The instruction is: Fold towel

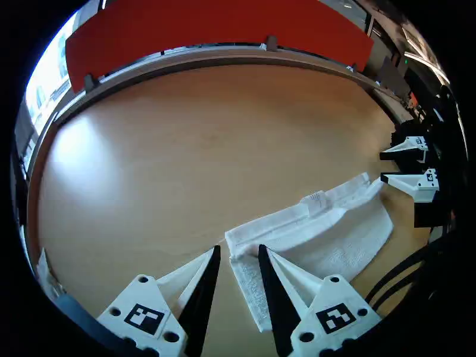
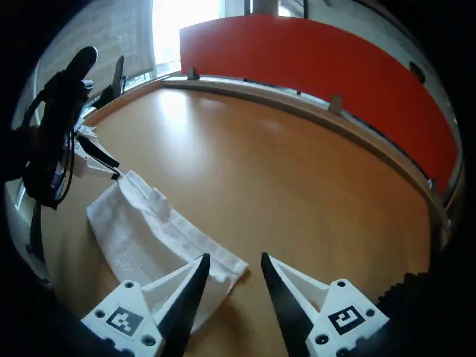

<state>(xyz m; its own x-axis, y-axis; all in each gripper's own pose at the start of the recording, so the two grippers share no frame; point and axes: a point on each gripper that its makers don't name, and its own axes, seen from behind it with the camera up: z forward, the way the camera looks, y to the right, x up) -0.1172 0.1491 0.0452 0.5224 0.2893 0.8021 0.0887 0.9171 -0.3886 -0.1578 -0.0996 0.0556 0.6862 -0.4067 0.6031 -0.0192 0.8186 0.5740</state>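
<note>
Jaws of the left gripper (image 1: 238, 250) stand moderately apart in the left gripper view, holding nothing. One end of the white towel (image 1: 333, 232) pokes into the gap between the tips, nearer the right-hand finger than the other. From there the towel runs as a narrow band across the wooden table (image 1: 178, 166) toward the right gripper (image 1: 382, 166), whose fingers are also parted just beside the far end. I cannot tell whether the tips touch the cloth or hang just above it. If they close too high, they will likely pinch air or only the top layer, and the band would come apart when lifted. The end sits off-centre in the gap, so a closing jaw may push it aside instead of trapping it.

In the right gripper view, the right gripper (image 2: 235, 257) shows a similar middling gap and nothing held. The towel's (image 2: 143, 232) near corner passes under its left-hand finger and just reaches into the opening. So little cloth between the tips looks like a thin bite that could slip once pulled. The left gripper (image 2: 118, 169) sits at the far end, its fingers parted there. Should one end catch and the other miss, the towel would probably skew or drag over the table, and the next fold would land crooked.
</note>
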